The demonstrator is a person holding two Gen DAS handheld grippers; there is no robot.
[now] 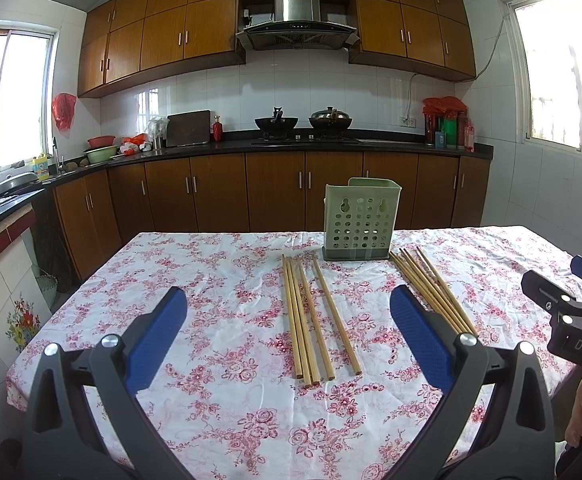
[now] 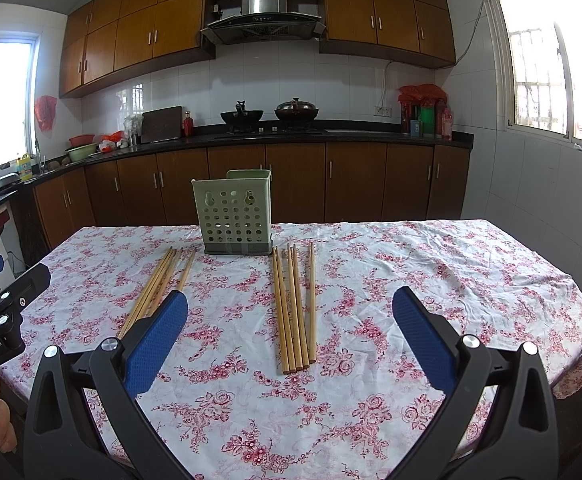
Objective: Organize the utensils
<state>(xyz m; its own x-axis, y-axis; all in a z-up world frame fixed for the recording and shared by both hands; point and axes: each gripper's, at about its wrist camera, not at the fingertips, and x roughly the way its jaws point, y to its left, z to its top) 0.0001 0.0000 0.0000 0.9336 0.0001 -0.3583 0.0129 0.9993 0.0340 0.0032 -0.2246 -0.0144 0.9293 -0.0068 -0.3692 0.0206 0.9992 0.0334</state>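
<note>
Blue-padded left gripper (image 1: 289, 334) and right gripper (image 2: 291, 334) both gape, holding nothing — work looks unstarted. Ahead of each lies a chopstick bundle (image 1: 311, 320) (image 2: 295, 312) on the surface (image 2: 431, 264); beyond, the green holder (image 2: 233, 212) looks empty.
</note>
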